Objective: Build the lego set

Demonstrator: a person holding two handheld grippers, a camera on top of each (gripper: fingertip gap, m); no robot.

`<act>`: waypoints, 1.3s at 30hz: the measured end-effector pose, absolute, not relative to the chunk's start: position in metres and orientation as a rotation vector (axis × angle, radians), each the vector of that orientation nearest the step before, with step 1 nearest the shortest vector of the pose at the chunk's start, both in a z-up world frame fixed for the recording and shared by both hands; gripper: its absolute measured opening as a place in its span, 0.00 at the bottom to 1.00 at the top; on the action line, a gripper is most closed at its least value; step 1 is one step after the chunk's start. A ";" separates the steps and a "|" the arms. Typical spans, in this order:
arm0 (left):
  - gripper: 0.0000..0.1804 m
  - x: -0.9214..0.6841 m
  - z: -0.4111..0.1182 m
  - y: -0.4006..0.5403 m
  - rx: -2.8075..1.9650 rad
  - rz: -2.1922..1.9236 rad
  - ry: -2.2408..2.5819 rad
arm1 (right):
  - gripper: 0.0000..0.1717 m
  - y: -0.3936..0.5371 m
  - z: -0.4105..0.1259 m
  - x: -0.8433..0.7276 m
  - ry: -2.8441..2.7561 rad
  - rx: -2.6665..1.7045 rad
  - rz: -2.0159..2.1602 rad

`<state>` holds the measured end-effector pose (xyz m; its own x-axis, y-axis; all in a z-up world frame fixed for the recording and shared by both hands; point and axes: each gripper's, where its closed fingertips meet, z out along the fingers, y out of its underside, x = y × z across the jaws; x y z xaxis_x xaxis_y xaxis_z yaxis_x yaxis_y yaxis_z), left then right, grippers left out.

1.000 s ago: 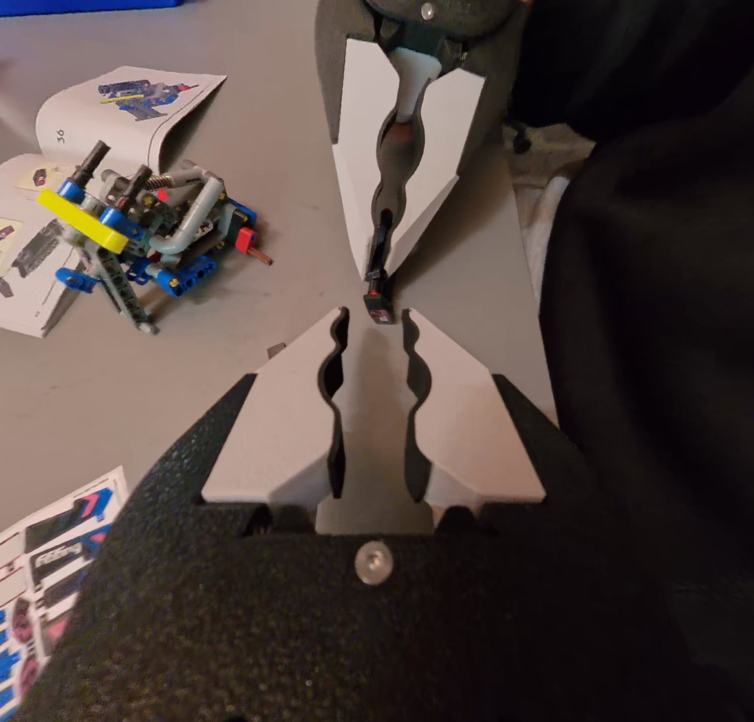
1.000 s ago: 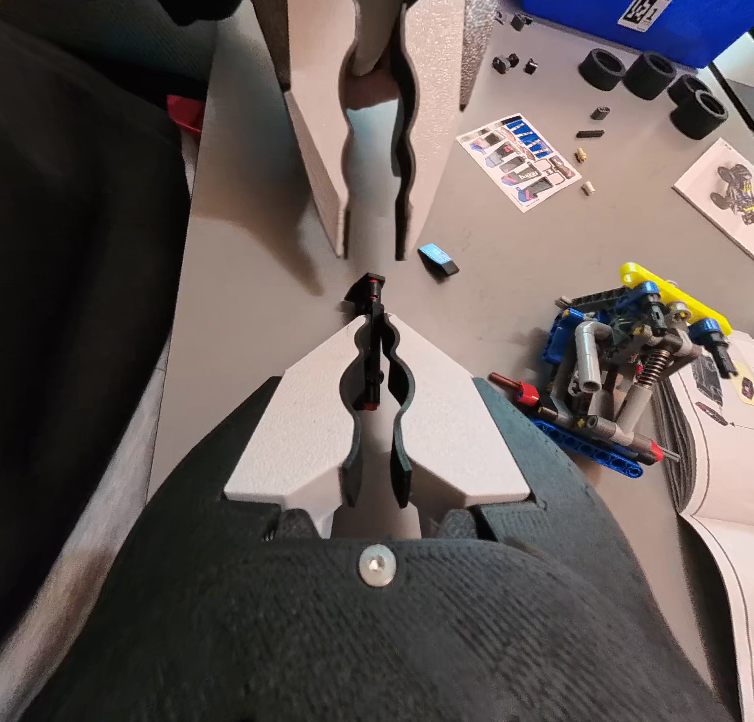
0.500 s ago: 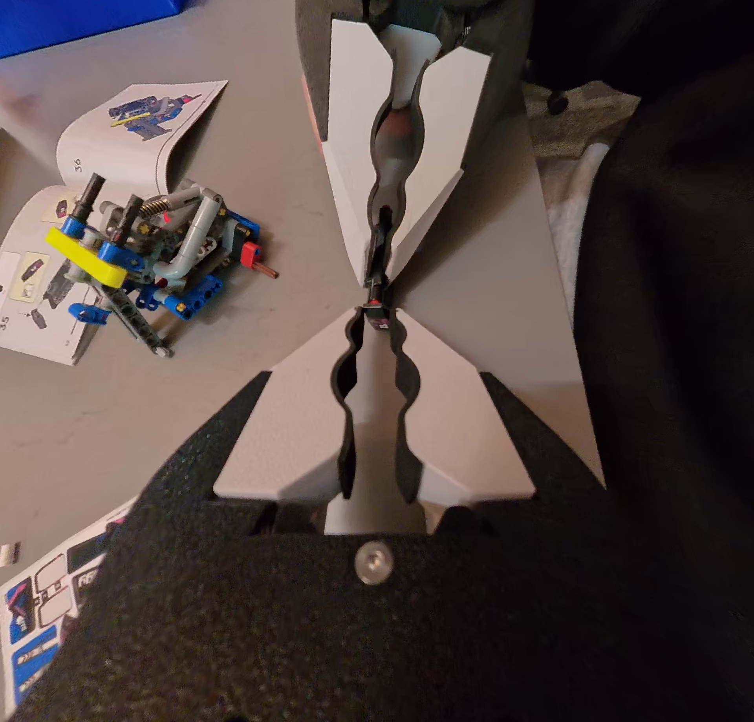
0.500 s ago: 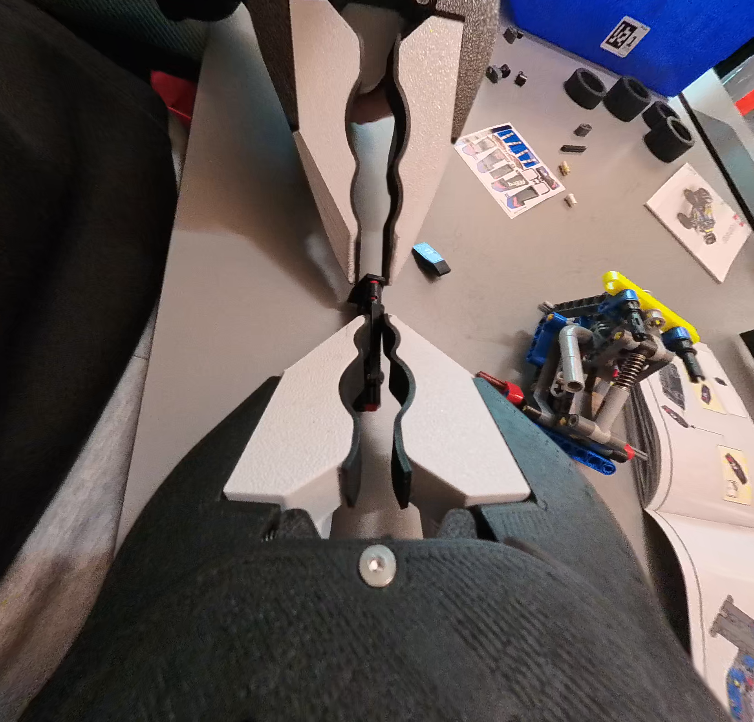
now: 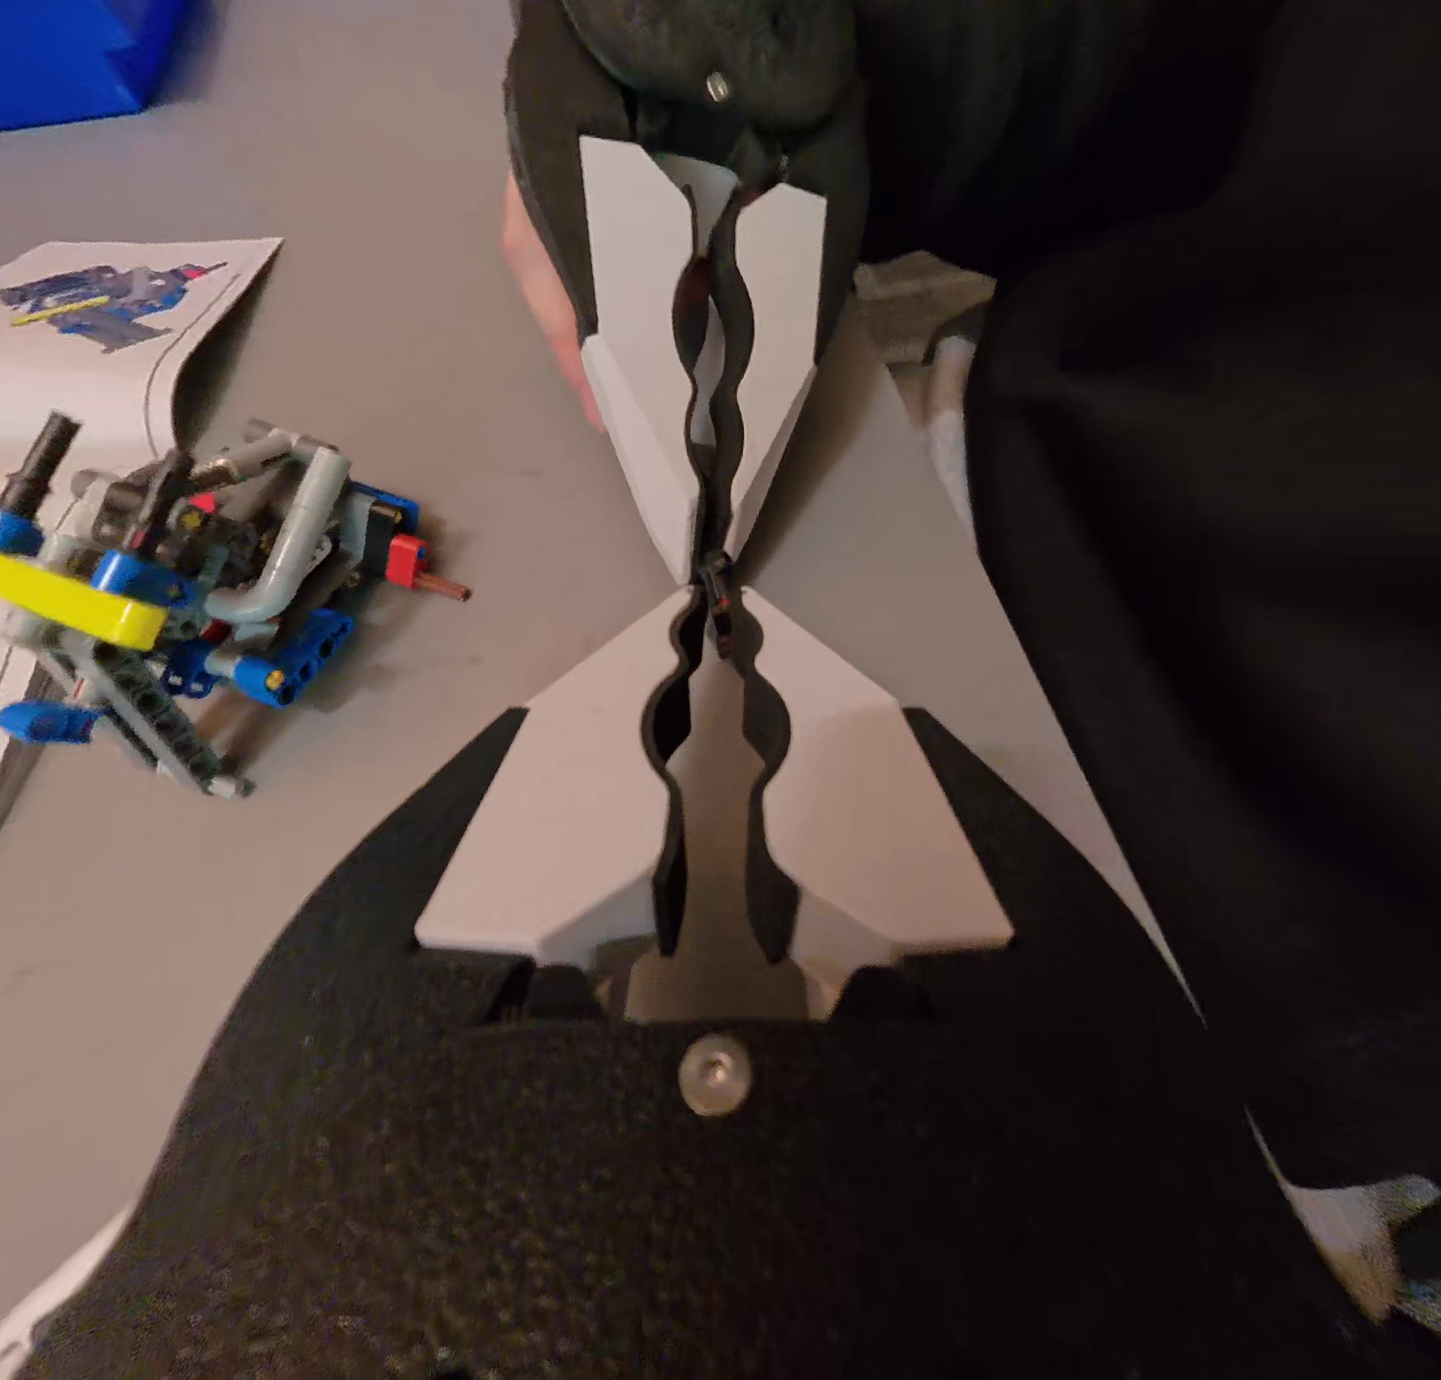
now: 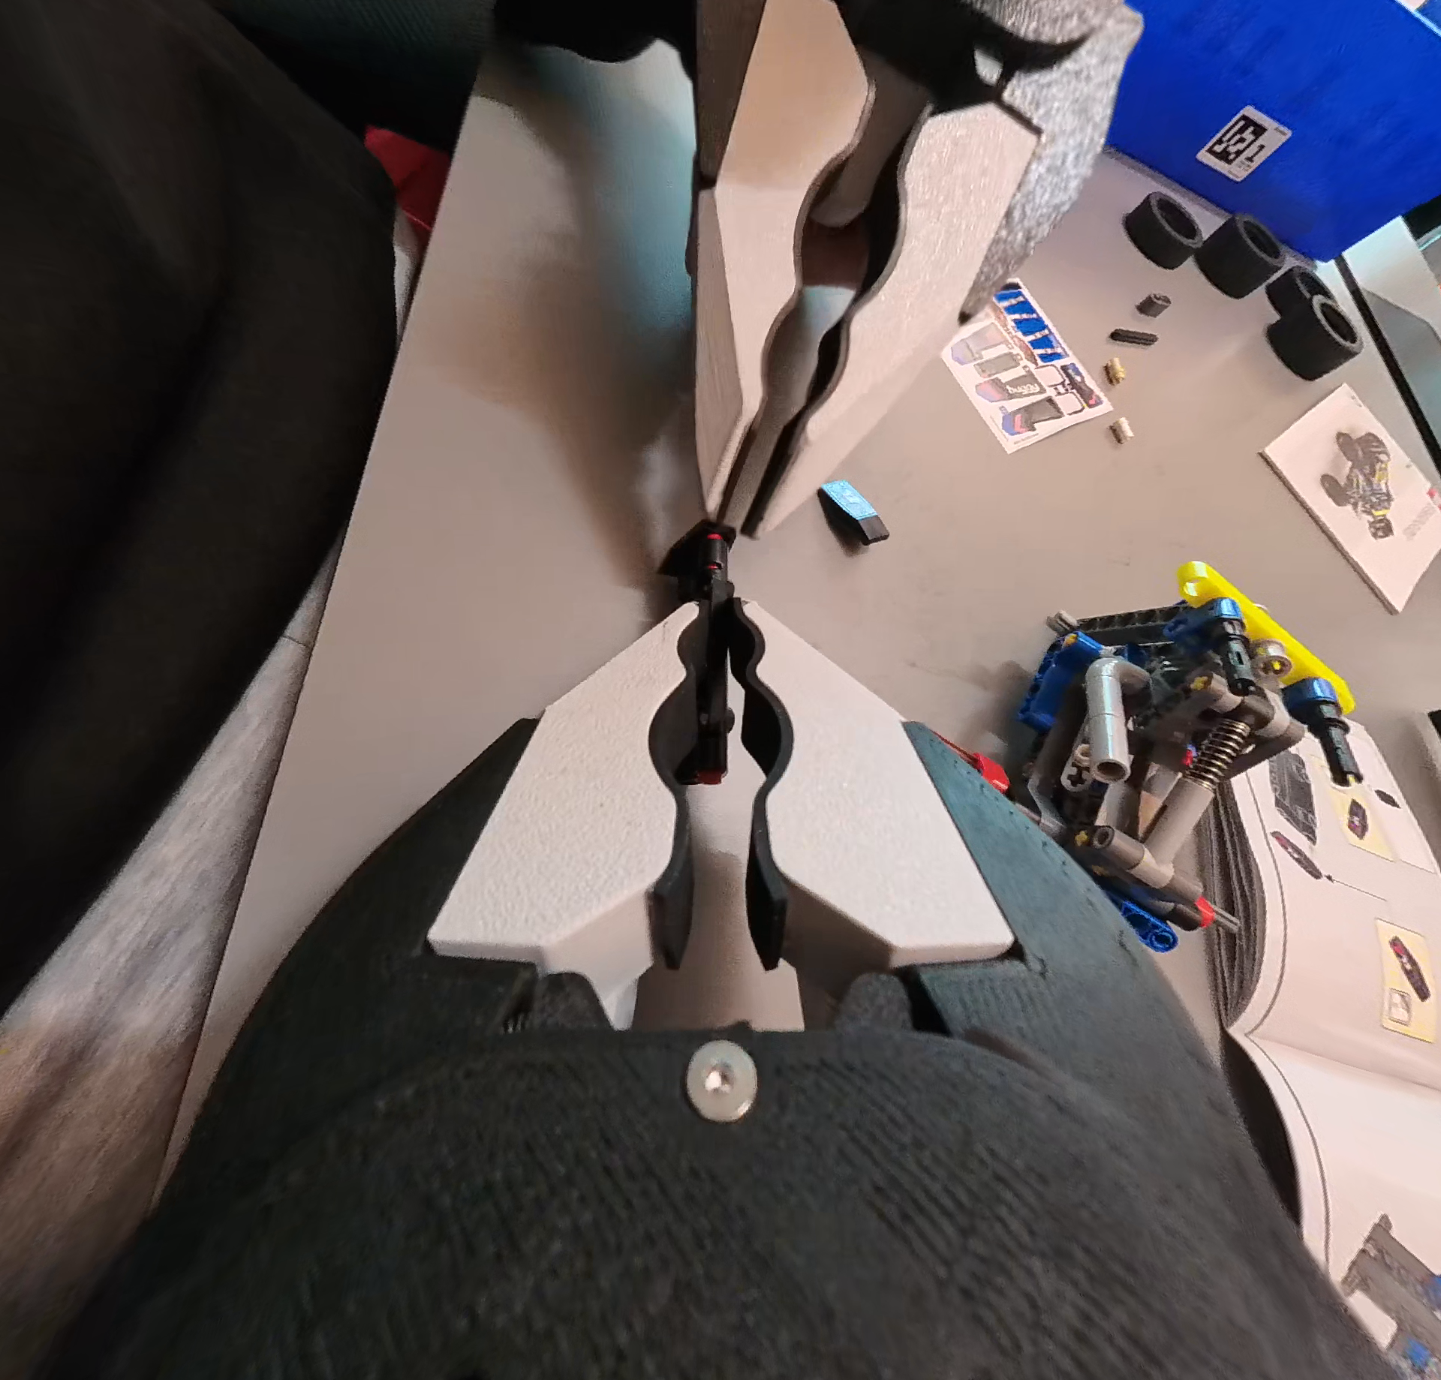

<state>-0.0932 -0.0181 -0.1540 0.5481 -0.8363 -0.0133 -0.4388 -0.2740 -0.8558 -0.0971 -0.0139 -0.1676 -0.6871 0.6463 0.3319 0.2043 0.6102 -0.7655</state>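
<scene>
My two grippers meet tip to tip above the grey table (image 5: 390, 329). My right gripper (image 6: 717, 610) is shut on a thin black piece with red pins (image 6: 709, 688), which runs through its jaws and sticks out in front. My left gripper (image 5: 713, 606) is shut on the far end of that same piece (image 5: 721, 625), seen between its pads. In the left wrist view the right gripper (image 5: 713, 571) comes in from the top. In the right wrist view the left gripper (image 6: 729, 520) comes in from the top, with the piece's end at its tips.
A partly built blue, grey and yellow model (image 5: 218, 586) (image 6: 1170, 719) lies on an open booklet (image 6: 1325, 953). A sticker sheet (image 6: 1021, 368), black tyres (image 6: 1240, 259), a small blue-topped part (image 6: 854, 512) and a blue bin (image 6: 1286, 79) lie farther off. A person's dark clothing (image 5: 1209, 563) borders the table. Less than 4 cm separates the two grippers' tips.
My left gripper has moved up to the right gripper's tips and its jaws have come together on the protruding end of the black piece. My right gripper has kept its grasp.
</scene>
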 end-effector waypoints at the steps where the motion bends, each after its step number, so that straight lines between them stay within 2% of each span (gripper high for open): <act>1: 0.01 -0.091 -0.154 -0.018 -1.891 -0.570 1.060 | 0.01 -0.014 -0.168 -0.097 -2.238 -0.661 0.963; 3: 0.02 -0.089 -0.154 -0.020 -1.881 -0.592 1.103 | 0.01 -0.014 -0.168 -0.096 -2.240 -0.656 0.965; 6: 0.08 -0.091 -0.155 -0.026 -1.901 -0.654 1.123 | 0.01 -0.014 -0.168 -0.095 -2.248 -0.658 0.975; 13: 0.03 -0.092 -0.163 -0.020 -1.919 -0.558 1.129 | 0.01 -0.013 -0.168 -0.094 -2.268 -0.695 1.008; 35: 0.00 -0.082 -0.148 -0.017 -1.841 -0.676 1.118 | 0.01 -0.020 -0.169 -0.099 -2.286 -0.703 1.022; 39: 0.00 -0.106 -0.142 -0.004 -1.942 -0.485 1.004 | 0.01 -0.020 -0.169 -0.101 -2.275 -0.726 1.012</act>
<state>-0.1064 -0.0036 -0.1421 0.5987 -0.7995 -0.0476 -0.4599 -0.2945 -0.8377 -0.1008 -0.0198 -0.1686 -0.7082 0.6586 0.2543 0.2520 0.5723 -0.7803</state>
